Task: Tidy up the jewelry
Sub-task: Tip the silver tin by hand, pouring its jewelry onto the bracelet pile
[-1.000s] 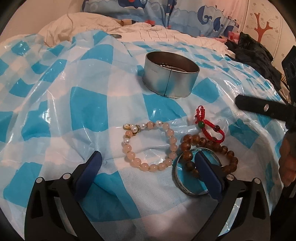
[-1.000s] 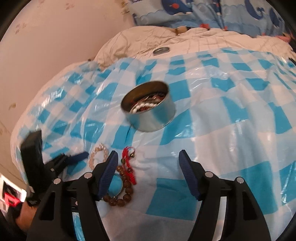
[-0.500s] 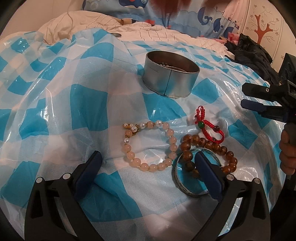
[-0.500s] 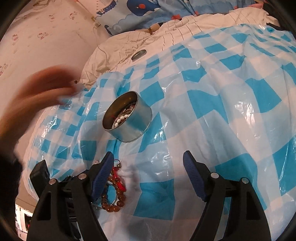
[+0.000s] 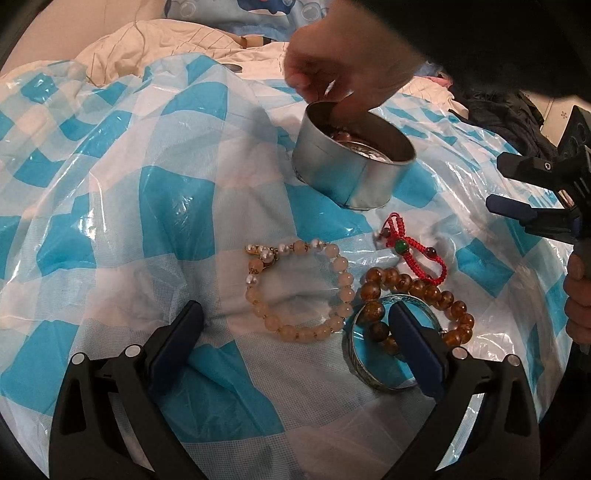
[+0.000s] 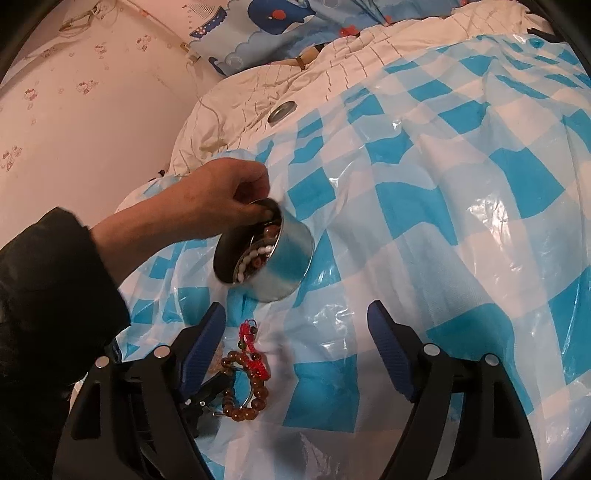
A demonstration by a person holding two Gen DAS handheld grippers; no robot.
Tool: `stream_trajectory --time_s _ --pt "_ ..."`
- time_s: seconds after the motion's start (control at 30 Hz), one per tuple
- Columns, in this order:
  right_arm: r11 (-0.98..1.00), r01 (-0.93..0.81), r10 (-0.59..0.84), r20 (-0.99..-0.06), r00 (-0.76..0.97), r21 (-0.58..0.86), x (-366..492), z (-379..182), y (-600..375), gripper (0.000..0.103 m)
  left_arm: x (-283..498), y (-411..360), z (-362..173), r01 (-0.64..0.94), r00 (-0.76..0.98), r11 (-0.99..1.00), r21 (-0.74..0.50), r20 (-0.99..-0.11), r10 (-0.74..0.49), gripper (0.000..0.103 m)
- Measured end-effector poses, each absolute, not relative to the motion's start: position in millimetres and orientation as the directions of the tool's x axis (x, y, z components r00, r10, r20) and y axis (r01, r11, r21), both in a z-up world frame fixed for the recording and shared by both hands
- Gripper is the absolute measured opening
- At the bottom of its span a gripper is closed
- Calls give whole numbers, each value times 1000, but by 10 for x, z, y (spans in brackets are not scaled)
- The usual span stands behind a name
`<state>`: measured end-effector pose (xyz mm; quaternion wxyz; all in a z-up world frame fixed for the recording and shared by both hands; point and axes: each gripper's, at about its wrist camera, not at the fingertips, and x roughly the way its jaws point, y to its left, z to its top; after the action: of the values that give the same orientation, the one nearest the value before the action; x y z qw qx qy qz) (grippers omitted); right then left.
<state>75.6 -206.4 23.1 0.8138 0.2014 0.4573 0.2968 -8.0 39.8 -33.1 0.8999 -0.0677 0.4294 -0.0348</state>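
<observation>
Newly: bare hand [image 5: 343, 70] reaches into tin [image 5: 351, 166] (mid-sheet [image 5: 110, 229]); both claws, left gripper [image 5: 295, 347] and right gripper [image 6: 295, 350], wide, empty; four bracelets unsorted.

No readable text — not anywhere.

Home bedroom, prob. a child's. Work surface is a bed: rumpled cream quilt [image 6: 295, 74] w/ blue-and-white checked plastic sheet [image 6: 461, 221] spread over it. Whale-print bedding [image 6: 280, 26] at the head, pink wall w/ small cartoon prints [image 6: 85, 122] beside it. Dark clothes [image 5: 513, 118] heaped at bed edge.
</observation>
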Motion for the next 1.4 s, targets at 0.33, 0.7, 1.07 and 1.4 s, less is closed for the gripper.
stream_trajectory --time_s 0.33,0.7,1.07,1.4 --pt "745 -283 663 -626 411 603 773 207 -2098 76 -68 404 -331 5 629 989 -150 -768 -120 97" --pt "750 -258 655 -632 413 609 772 165 -2126 77 -68 404 -330 5 629 989 -151 -768 -120 97" --pt "759 -201 632 -629 452 619 818 156 -2259 80 -65 396 -335 5 627 989 -147 -770 -117 97" --pt "775 -263 629 -661 409 575 778 171 -2110 80 -65 395 -334 4 627 989 -147 -770 -117 97"
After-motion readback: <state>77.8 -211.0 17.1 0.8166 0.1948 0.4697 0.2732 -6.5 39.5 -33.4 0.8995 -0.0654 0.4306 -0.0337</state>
